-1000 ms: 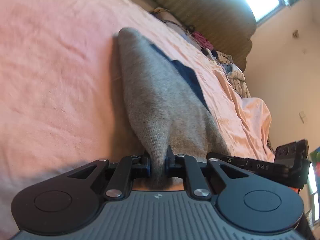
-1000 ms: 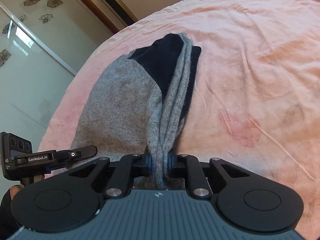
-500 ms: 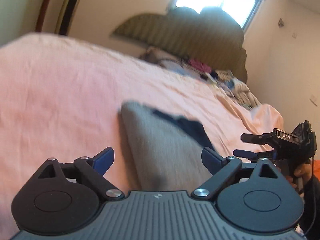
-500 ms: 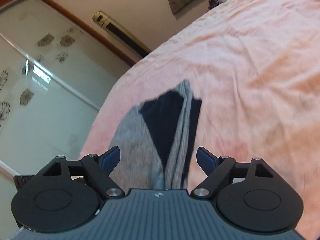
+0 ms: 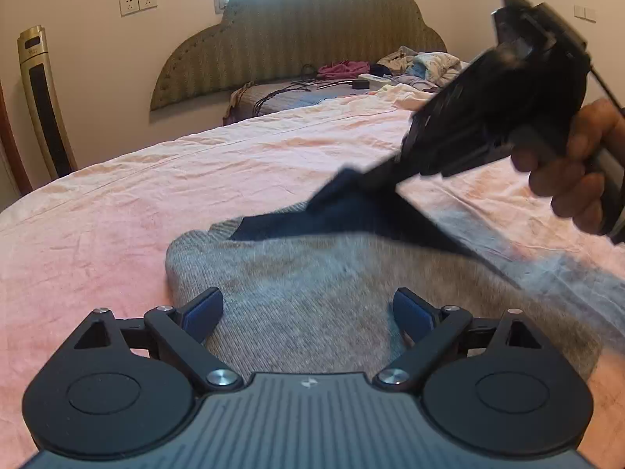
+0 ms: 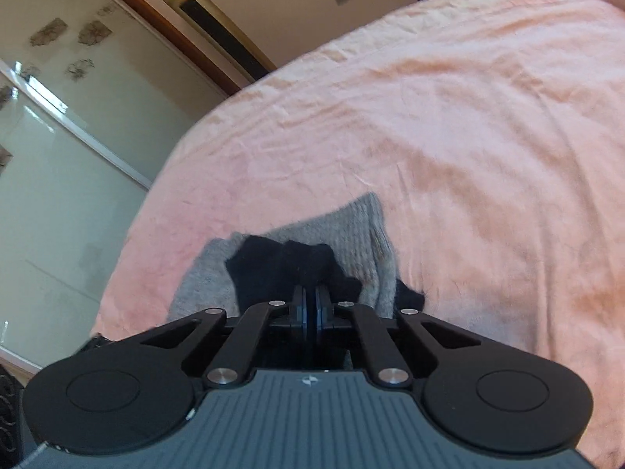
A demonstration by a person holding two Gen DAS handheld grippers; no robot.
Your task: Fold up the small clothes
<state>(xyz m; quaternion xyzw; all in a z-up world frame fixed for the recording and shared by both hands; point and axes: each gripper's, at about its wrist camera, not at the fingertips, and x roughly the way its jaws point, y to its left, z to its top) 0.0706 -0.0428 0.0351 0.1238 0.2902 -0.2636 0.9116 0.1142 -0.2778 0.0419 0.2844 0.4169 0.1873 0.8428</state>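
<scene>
hidden/blurry: right gripper (image 5: 353, 185) is motion-smeared in the left wrist view, tips hard to make out where they meet the cloth. Near edge of the garment (image 5: 312, 285) is cut off behind the left gripper's body. In the right wrist view most of the garment sits behind the gripper, only a bit shows.
left gripper (image 5: 308, 312): jaws spread wide, blue pads (image 5: 203, 310) either side of the gray knit, nothing pinched. Low over the garment's near end, pointing toward the headboard.
right gripper (own cam) (image 6: 311, 301): jaws pulled narrow, clamped on the dark navy part (image 6: 289, 269) of the garment, fabric bunched up around the tips.
right hand (image 5: 574, 172): wrapped around the handle, gripper angled down-left at the navy bit.
garment: gray w/ navy panel, lying on the pink bedsheet (image 5: 117, 211), roughly mid-bed, navy corner lifted.
around: headboard (image 5: 297, 35) at the far end, pile of clothes (image 5: 414, 64) + cables by it, tower fan/AC unit (image 5: 43, 97) by the wall, sliding glass doors (image 6: 58, 156) off the bed's side.
</scene>
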